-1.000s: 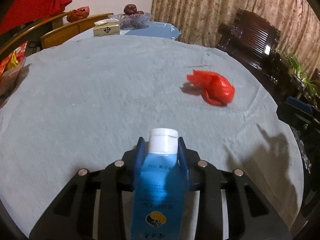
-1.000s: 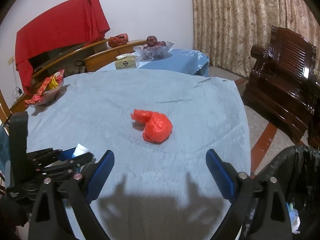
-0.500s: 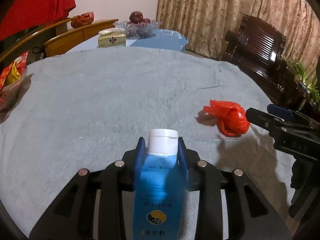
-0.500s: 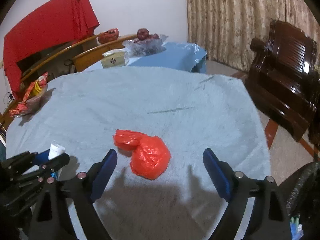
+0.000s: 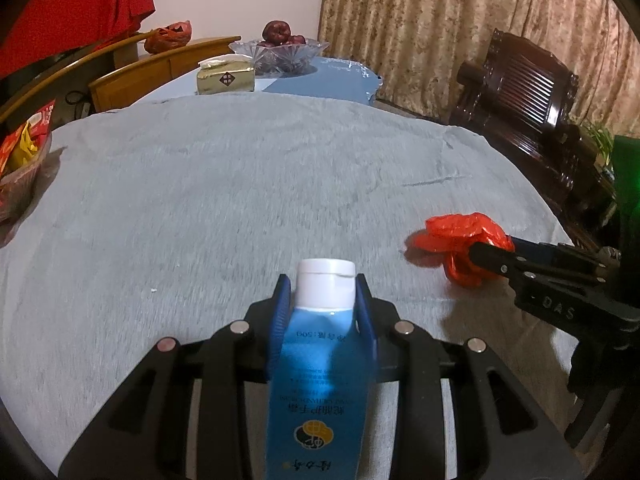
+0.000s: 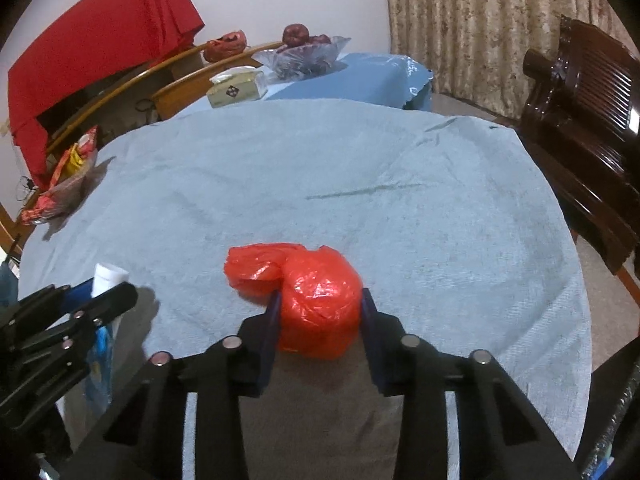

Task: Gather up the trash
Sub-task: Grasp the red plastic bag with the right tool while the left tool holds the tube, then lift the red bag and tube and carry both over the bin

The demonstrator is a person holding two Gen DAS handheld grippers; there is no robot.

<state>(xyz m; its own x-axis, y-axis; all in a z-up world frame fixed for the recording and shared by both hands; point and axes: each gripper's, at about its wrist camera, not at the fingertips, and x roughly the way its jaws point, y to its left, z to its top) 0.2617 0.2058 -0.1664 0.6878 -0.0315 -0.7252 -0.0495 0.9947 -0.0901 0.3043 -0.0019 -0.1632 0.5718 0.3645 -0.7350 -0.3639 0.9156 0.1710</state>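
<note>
A blue tube with a white cap (image 5: pixel 320 380) sits between the blue pads of my left gripper (image 5: pixel 324 292), which is shut on it just above the grey-blue tablecloth (image 5: pixel 200 200). A crumpled red plastic bag (image 6: pixel 316 300) lies on the cloth near the table's right side. My right gripper (image 6: pixel 320 306) is closing around it, and both pads touch the bag's sides. In the left wrist view the red bag (image 5: pixel 460 236) shows with the right gripper's fingers (image 5: pixel 492 256) on it. The left gripper (image 6: pixel 108 292) appears at the left of the right wrist view.
A bowl of snack packets (image 5: pixel 20 176) stands at the table's left edge. Beyond the far edge are a tissue box (image 5: pixel 226 76) and a glass fruit bowl (image 5: pixel 280 52). A dark wooden chair (image 6: pixel 580 120) stands on the right, and a black bin bag (image 6: pixel 616 420) at the lower right.
My right gripper moved forward and down to the red bag, and its wide jaws closed onto it. The left gripper kept its hold on the tube and shifted slightly.
</note>
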